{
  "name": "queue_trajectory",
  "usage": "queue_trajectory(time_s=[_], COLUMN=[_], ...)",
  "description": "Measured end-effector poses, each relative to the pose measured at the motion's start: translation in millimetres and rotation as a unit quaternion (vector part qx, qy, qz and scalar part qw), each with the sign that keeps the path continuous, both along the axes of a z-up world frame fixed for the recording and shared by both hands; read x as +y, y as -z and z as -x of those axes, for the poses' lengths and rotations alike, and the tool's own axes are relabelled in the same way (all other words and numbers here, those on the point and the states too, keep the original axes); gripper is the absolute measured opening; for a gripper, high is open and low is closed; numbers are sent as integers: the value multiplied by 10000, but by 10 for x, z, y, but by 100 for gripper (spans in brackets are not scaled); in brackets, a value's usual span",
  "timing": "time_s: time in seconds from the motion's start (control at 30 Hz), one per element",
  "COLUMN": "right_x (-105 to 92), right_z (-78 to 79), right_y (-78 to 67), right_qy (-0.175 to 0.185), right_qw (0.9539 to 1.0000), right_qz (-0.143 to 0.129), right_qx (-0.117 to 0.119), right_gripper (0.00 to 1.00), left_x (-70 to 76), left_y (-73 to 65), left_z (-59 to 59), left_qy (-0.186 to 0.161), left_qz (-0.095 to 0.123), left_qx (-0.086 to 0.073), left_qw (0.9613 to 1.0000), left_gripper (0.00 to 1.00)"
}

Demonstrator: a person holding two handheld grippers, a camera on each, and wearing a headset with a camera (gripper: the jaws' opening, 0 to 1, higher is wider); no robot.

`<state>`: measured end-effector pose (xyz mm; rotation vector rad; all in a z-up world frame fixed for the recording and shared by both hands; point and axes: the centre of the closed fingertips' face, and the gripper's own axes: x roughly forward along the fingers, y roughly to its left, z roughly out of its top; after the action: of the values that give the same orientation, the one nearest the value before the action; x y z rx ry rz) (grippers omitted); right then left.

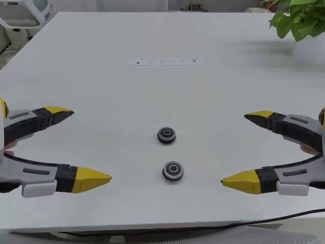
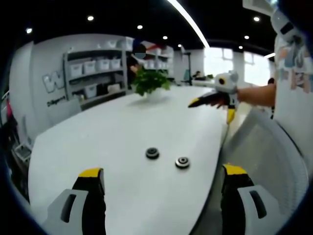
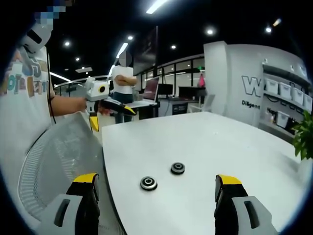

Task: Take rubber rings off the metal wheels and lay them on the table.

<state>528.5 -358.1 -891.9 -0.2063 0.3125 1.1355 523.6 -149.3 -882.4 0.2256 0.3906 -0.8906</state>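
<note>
White tabletop [image 1: 91, 76], two wheels
Nearer wheel [image 1: 173, 171] and farther wheel [image 1: 166, 135] lie flat, close but apart, near the front edge; a socket strip [image 1: 165, 62] sits farther back, a potted plant [image 1: 307, 47] at the far right.

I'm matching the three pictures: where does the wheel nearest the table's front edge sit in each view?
Head view: near wheel, low centre, below the other wheel.
Left gripper view: near wheel, right of the pair.
Right gripper view: near wheel, left of the pair.
Shared landmark: the potted plant.
</note>
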Motion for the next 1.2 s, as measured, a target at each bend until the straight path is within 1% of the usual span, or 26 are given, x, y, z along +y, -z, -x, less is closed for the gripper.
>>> queue_trajectory(time_s=[0.23, 0.47, 0.77, 0.93, 1.2], right_x=[17, 63, 143, 189, 248], right_z=[-47, -74, -145, -189, -231], right_y=[-17, -19, 17, 36, 114], right_qy=[-13, -77, -196, -272, -347], right_qw=[10000, 9999, 9995, 9991, 9986], right_qz=[-4, 43, 171, 240, 330], right_qx=[-43, -89, -160, -205, -212], right_gripper=[98, 97, 94, 91, 87], left_x=[-10, -16, -84, -125, -246], left_y=[0, -21, -30, -24, 56], left_z=[-17, -59, -124, -184, -239], left_qy=[32, 43, 156, 206, 375], left_qz=[-25, -36, -71, -63, -162], left_qx=[-11, -39, -60, -44, 24], left_qw=[10000, 10000, 9998, 9998, 9992], left_gripper=[100, 100, 100, 100, 100])
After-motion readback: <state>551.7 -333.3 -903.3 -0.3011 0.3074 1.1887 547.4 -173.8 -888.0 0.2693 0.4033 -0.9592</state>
